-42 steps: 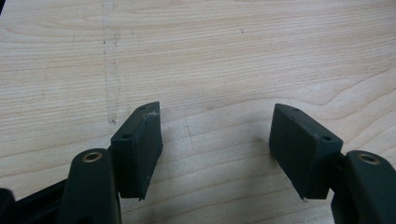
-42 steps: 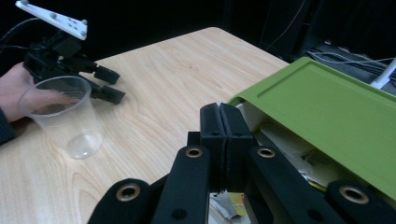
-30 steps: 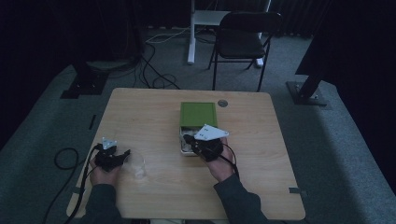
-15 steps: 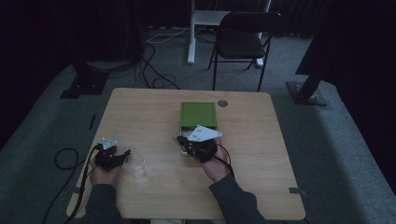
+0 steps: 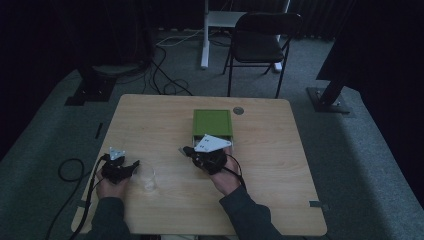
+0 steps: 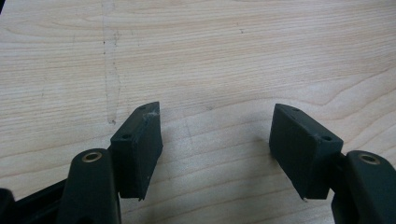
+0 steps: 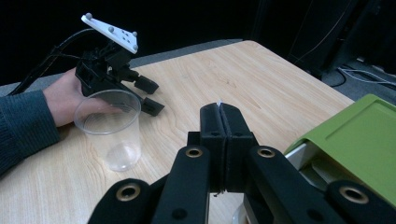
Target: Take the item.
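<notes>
Right gripper (image 7: 219,108) is sitting with jaws pressed fully together; a thin white sliver is poking out at the tips, too small to identify. It is hovering over the table (image 5: 280,165) just beside the green box (image 7: 359,140). Left gripper (image 6: 215,140) is standing wide open, nothing between the pads, resting low by the clear plastic cup (image 7: 109,128). Cup is standing upright near the table's near-left edge. It is looking light, thin-walled, slick and easy to crush, so likely best gripped gently across the mid wall or at the rim.
</notes>
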The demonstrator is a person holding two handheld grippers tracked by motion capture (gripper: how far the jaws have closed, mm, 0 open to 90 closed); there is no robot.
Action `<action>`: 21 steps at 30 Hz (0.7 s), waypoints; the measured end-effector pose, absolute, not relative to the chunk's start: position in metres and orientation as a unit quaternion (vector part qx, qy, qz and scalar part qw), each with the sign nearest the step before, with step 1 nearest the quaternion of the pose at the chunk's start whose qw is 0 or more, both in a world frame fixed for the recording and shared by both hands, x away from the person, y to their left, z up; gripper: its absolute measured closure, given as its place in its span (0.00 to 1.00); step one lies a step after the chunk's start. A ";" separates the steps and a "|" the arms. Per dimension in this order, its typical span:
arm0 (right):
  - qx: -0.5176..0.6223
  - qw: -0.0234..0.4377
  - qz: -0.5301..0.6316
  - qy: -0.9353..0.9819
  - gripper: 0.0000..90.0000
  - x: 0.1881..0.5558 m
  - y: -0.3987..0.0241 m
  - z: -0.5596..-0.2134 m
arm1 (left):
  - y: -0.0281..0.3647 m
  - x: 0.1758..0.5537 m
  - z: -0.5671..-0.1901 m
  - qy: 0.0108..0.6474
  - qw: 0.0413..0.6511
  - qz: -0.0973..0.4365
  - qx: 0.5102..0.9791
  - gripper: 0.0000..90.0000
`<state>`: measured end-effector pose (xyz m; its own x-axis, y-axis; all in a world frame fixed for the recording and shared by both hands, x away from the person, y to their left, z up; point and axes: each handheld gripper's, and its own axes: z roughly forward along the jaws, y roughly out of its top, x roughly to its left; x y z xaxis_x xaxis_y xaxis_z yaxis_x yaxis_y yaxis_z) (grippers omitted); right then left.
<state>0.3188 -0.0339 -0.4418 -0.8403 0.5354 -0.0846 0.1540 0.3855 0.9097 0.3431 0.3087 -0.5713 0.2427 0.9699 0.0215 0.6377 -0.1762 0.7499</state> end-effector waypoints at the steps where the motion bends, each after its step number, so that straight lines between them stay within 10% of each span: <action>1: 0.212 0.185 0.512 0.811 0.99 0.319 -0.033 -0.442 | 0.309 0.343 -0.571 0.557 0.318 0.261 0.721 0.40; 21: 0.193 0.173 0.512 0.819 0.99 0.317 -0.013 -0.444 | 0.309 0.343 -0.571 0.557 0.319 0.261 0.721 0.39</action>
<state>0.3171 -0.0132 -0.4436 -0.8659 0.4927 -0.0864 0.1384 0.4019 0.9052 0.3431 0.3087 -0.5713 0.2428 0.9699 0.0207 0.6377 -0.1757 0.7500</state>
